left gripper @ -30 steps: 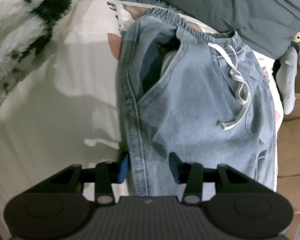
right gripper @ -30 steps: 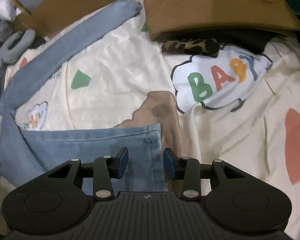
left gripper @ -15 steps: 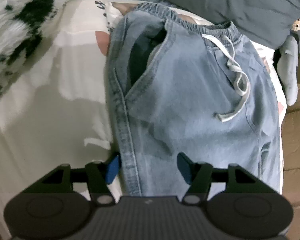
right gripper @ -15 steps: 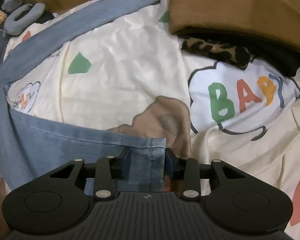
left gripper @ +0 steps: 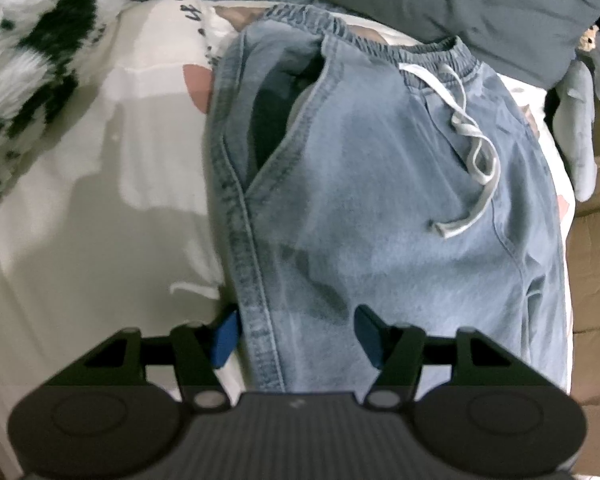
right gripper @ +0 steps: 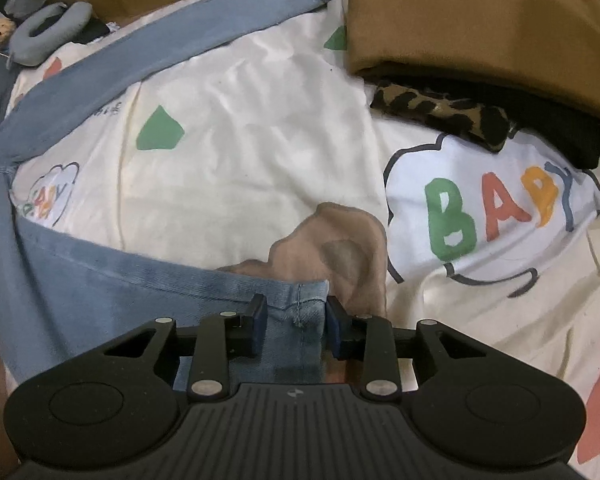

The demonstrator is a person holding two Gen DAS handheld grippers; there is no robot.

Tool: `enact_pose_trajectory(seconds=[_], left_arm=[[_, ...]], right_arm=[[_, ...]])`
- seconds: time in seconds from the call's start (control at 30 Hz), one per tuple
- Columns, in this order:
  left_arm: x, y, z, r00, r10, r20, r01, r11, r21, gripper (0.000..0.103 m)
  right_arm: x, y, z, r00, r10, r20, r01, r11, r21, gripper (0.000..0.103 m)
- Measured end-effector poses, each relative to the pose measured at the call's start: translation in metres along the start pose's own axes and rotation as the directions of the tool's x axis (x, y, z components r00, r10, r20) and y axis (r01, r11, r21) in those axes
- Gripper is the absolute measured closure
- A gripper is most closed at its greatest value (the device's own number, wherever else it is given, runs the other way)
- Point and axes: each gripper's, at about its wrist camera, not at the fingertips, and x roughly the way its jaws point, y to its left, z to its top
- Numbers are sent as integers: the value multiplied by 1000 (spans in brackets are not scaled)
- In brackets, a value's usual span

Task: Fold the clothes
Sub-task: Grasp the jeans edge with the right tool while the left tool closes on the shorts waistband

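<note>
Wider now, left gripper [left gripper: 296,334] straddles the jeans [left gripper: 380,200] side seam.

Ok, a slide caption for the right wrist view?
Right tool shut on the hem of one jeans leg, on a cream "BABY" bedsheet beside stacked folded clothes.

both wrist views look steeply down, close over the bed [right gripper: 260,152], sharing the jeans [left gripper: 380,200].

Cream printed bedsheet [right gripper: 260,128], cardboard boxes [left gripper: 594,272] beside the bed.
</note>
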Motion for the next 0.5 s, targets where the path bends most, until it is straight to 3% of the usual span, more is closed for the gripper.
enact_pose_trajectory(seconds=[0.1, 0.2, 0.23, 0.5], left_arm=[[0, 1, -2, 1000, 0, 7, 0, 1000, -5, 38], [-1, 1, -3, 1000, -1, 14, 1, 1000, -23, 38], [-2, 1, -3, 1000, -1, 16, 2, 1000, -30, 38], [-1, 0, -2, 1000, -1, 17, 2, 1000, -28, 38]], right_arm=[[5, 4, 2, 1000, -26, -7, 26, 1000, -18, 68], [4, 9, 5, 998, -56, -25, 56, 998, -33, 81], [3, 9, 6, 998, -62, -26, 61, 998, -27, 90], [-30, 10, 6, 996, -87, 23, 87, 996, 3, 93]])
